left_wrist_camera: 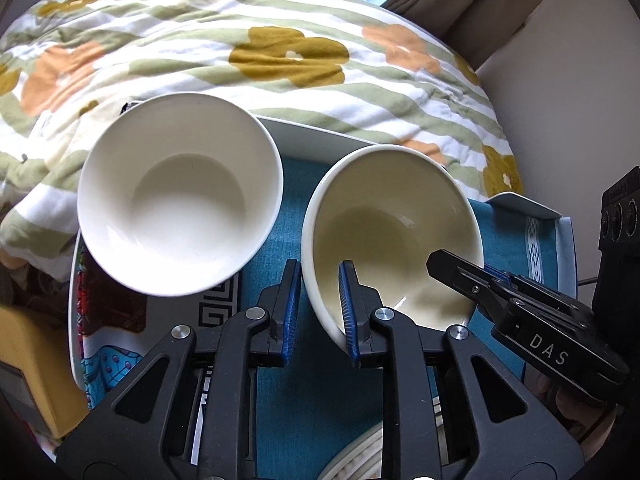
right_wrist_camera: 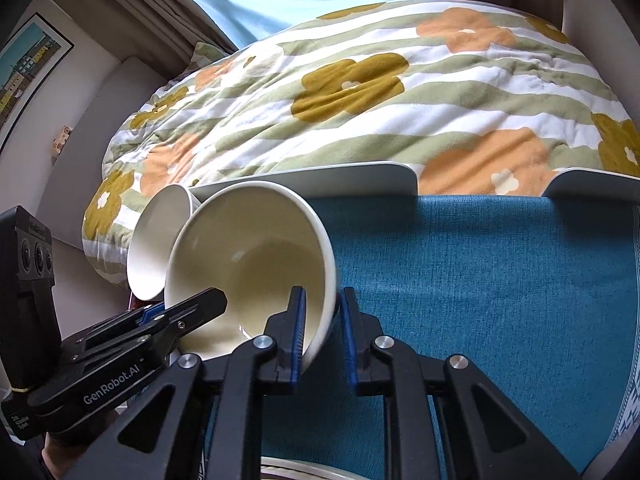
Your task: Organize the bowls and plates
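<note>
Sitting on the blue cloth, the cream bowl has one set of tongs on each side of it. The left gripper is at the bowl's left rim, and the right gripper is at its right rim. Both are nearly closed, and each pinches the bowl's wall, with one blue pad inside the bowl and one outside. The bowl looks tipped, but the round lens may cause that.

A second bowl, the white bowl, sits just to the left of the cream one. Nothing holds it. The two bowls are very close, and I cannot tell if they touch.

The cloth lies in a white tray. Behind the tray is a flower blanket with green stripes.

The left wrist view shows the white bowl whole, a yellow box at the far left, and a patterned cloth under the white bowl. The right wrist view shows only a slice of the white bowl. It also shows a framed picture on the wall and a big bare stretch of blue cloth to the right.
</note>
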Demonstrator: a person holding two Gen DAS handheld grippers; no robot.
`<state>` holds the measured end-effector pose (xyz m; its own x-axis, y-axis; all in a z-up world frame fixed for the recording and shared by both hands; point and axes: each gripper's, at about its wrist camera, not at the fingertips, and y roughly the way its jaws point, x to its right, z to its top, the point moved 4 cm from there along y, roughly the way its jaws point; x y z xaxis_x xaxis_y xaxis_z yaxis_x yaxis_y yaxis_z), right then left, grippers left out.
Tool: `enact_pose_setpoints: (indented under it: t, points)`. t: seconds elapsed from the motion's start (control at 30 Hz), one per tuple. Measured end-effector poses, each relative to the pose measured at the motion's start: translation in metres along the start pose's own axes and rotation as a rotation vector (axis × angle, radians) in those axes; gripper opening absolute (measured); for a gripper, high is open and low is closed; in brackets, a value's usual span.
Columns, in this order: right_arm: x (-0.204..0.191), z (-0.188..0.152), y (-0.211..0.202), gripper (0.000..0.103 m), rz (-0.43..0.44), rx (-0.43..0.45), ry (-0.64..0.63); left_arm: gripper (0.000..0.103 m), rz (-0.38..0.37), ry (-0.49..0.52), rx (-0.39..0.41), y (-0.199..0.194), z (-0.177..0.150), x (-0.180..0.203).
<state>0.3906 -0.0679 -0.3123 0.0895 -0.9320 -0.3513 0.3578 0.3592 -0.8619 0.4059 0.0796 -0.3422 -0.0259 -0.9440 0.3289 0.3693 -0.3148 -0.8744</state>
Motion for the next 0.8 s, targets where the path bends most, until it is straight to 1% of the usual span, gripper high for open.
enact_pose_setpoints:
  t: [0.23, 0.4, 0.6, 0.8]
  points:
    - [-0.006, -0.003, -0.033, 0.016, 0.010, 0.055, -0.022, 0.017, -0.004, 0.022, 0.056, -0.033, -0.003, 0.017]
    - [-0.004, -0.010, -0.064, 0.016, 0.031, 0.101, -0.032, 0.017, 0.011, 0.041, 0.097, -0.060, -0.013, 0.040]
    - [0.004, -0.032, -0.105, 0.016, 0.084, 0.149, -0.061, 0.017, 0.036, 0.032, 0.167, -0.097, -0.041, 0.072]
    - [0.021, -0.062, -0.146, 0.016, 0.123, 0.170, -0.102, 0.017, 0.071, 0.010, 0.204, -0.125, -0.084, 0.112]
